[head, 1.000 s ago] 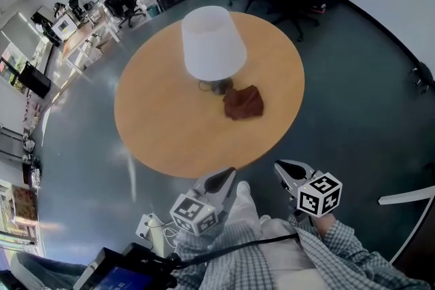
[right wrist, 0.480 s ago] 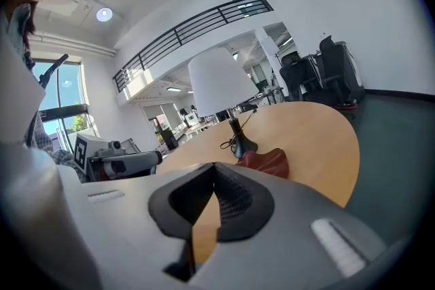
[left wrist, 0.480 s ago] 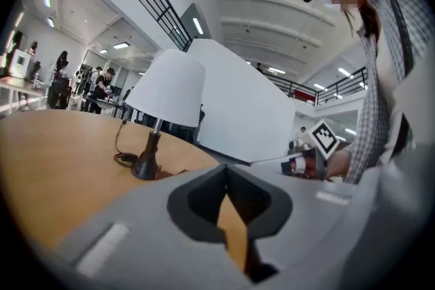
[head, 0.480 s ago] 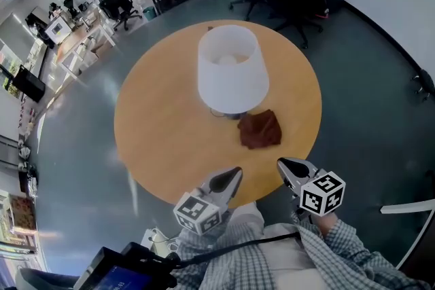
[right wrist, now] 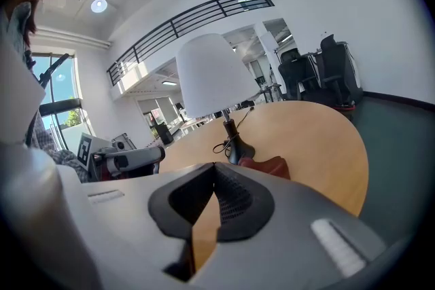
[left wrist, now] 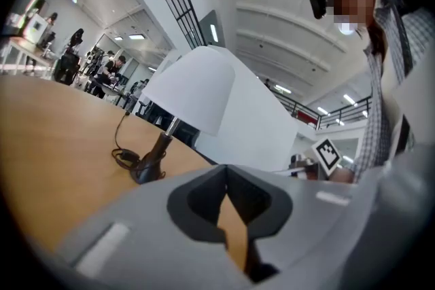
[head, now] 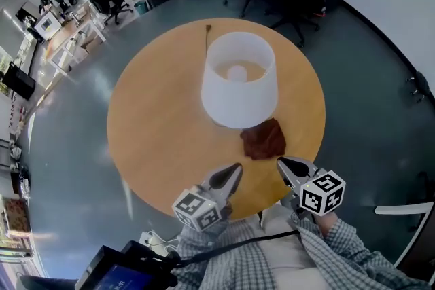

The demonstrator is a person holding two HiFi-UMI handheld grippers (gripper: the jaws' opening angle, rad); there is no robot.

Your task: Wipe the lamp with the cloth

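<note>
The lamp [head: 239, 78] stands upright near the middle of the round wooden table [head: 156, 132]. Its white shade is open at the top, so the bulb shows inside from the head view. Its cord [head: 206, 37] runs away over the far part of the table, on the side opposite to the person, so it does not lie in the way of the hands. The cloth [head: 264, 140], a crumpled red-brown piece, lies on the table just beside the lamp's base [right wrist: 239, 149], on the near side. I think it is put there so that it can be picked from the person's side and brought directly to the lamp.

The left gripper [head: 231, 174] and the right gripper [head: 285, 166] are both over the near edge of the table, side by side, pointing toward the lamp. Both are clenched with nothing in them: in each gripper view the jaws meet at the tips. The cloth is nearer to the right gripper, which points somewhat down toward it, so I judge that this one is meant to take the cloth, and for this its jaws must first come apart. The left gripper is held level toward the lamp, perhaps to steady it while the other wipes. The wiping is not yet begun
</note>
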